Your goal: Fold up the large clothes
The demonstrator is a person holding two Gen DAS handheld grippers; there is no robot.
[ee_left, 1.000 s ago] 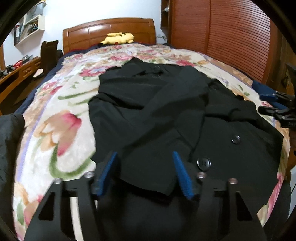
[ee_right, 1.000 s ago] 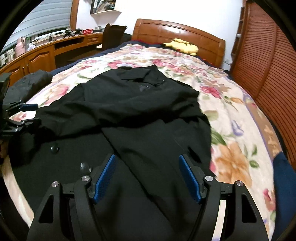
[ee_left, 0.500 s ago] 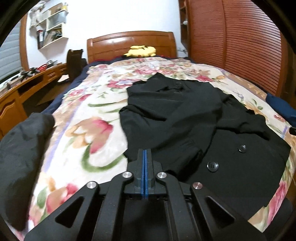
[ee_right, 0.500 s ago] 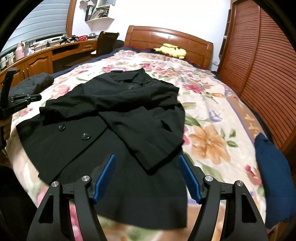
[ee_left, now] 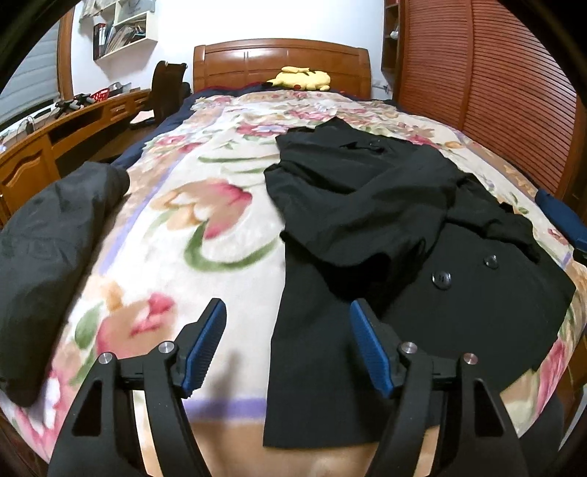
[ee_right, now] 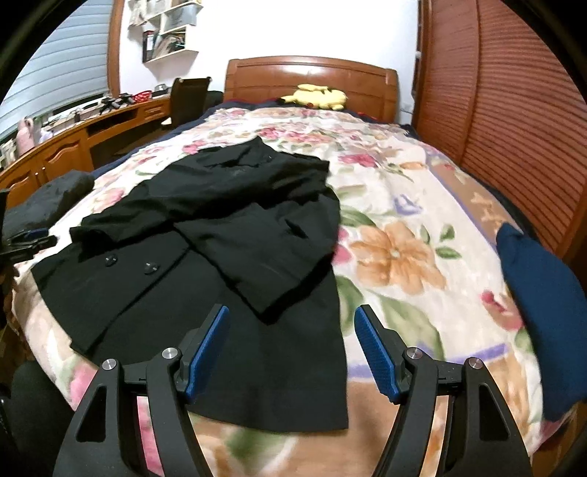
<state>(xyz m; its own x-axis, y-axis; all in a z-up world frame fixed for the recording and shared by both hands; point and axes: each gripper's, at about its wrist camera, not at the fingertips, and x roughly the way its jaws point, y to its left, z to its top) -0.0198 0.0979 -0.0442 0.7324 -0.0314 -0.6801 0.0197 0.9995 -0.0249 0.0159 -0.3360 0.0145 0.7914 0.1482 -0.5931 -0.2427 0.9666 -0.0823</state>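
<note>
black coat flat on floral blanket; left hand-held gripper opening, right hand-held gripper agape, both empty.

Home bedroom: bed with floral blanket and wooden headboard, yellow plush toy by it, slatted wardrobe doors, built-in wooden desk, wall shelves.

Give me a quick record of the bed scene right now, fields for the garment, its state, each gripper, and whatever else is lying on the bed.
garment: black coat, buttons showing
state: spread on the floral blanket, both sleeves folded across the front
left gripper: jaws opening, nothing between them
right gripper: open, holds nothing, above the coat's hem
other items: dark garment at the bed's left edge; blue garment at its right edge; yellow plush toy by the headboard
</note>
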